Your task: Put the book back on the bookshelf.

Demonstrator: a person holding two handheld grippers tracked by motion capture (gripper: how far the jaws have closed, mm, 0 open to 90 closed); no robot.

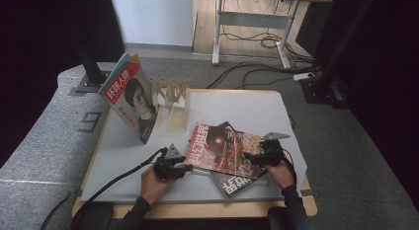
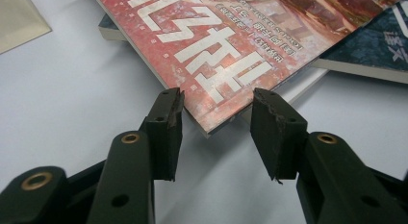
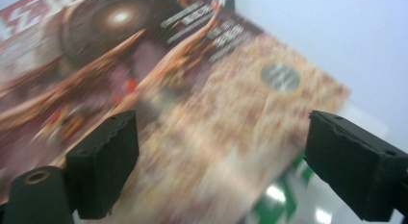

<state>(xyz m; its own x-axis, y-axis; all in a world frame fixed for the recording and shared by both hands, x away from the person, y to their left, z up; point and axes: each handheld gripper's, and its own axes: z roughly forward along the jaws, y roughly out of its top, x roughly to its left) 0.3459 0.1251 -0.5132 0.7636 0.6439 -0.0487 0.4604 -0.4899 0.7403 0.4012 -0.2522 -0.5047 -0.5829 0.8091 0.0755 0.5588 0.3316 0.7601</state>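
Observation:
A red magazine (image 1: 225, 150) (image 2: 231, 41) (image 3: 192, 104) lies flat on top of a dark magazine (image 1: 234, 184) (image 2: 380, 46) near the front of the white table (image 1: 237, 106). My left gripper (image 1: 187, 168) (image 2: 216, 113) sits at the red magazine's near-left corner. Its jaws stand apart on either side of that corner without pressing it. At the magazine's right edge, my right gripper (image 1: 247, 158) (image 3: 221, 156) hovers with its jaws spread wide above the cover. A glossy green and white cover (image 3: 284, 195) peeks out below that edge.
Another magazine (image 1: 131, 96) with a portrait cover stands tilted at the back left, leaning by a pale wooden rack (image 1: 170, 94). The rack's beige base (image 2: 19, 17) lies beyond the left gripper. Desk legs and cables sit on the floor behind the table.

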